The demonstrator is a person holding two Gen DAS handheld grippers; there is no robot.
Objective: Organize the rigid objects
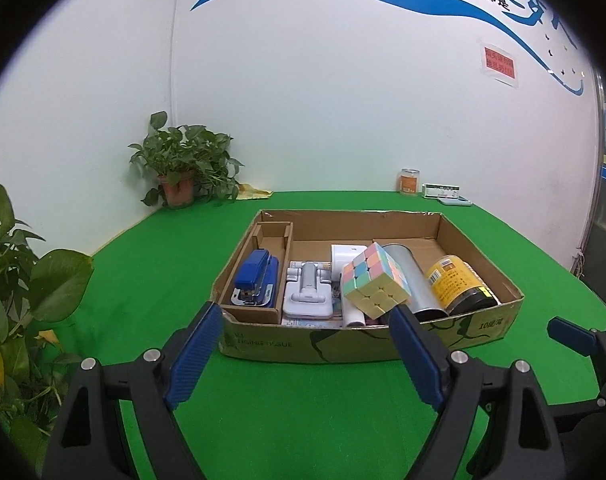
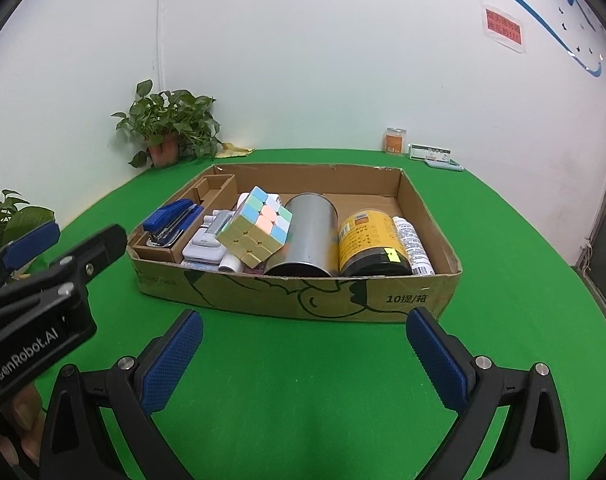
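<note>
Cardboard box (image 2: 419, 300) sits packed; both hand-held grippers (image 1: 305, 326) (image 2: 303, 334) spread before its near edge.

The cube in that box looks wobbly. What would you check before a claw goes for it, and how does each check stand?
1. Left claw open and empty: ok.
2. Right claw open and empty: ok.
3. Cube uncovered, reachable from above: ok.
4. Cube lying flat: not ok, it sits tilted on other items.
5. Tin beside it clear of the cube: not ok, they look touching.
6. Box flat on the table: ok.
</note>
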